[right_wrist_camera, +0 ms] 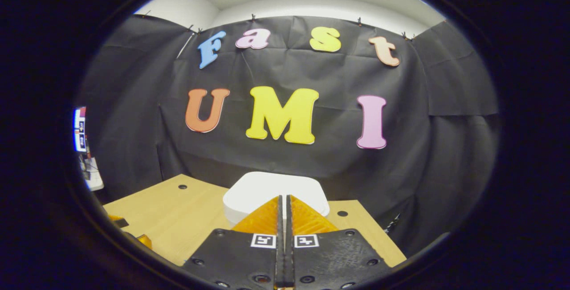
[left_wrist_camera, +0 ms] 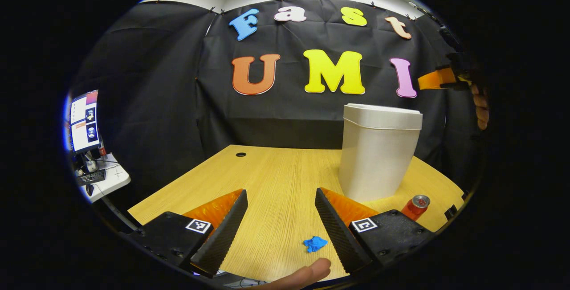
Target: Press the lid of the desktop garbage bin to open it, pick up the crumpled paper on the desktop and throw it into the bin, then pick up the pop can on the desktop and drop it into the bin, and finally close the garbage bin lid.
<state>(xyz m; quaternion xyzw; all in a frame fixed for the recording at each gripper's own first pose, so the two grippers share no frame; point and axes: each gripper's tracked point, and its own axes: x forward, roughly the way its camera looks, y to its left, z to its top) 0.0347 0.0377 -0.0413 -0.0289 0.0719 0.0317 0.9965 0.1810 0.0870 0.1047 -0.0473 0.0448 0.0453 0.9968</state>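
A white desktop bin stands on the wooden table, its lid down. My right gripper is shut with nothing in it, hovering just above the lid's near part; it appears far off as the right gripper high above the bin, held by a hand. Low over the table's front my left gripper stands open. A blue crumpled paper lies between its fingers, closer to the right finger. A red pop can stands right of the bin's base.
A fingertip shows at the bottom edge beside the paper. A side desk with a monitor and keyboard sits far left. Cable holes mark the table's back. The left gripper's tip shows low at the table's left.
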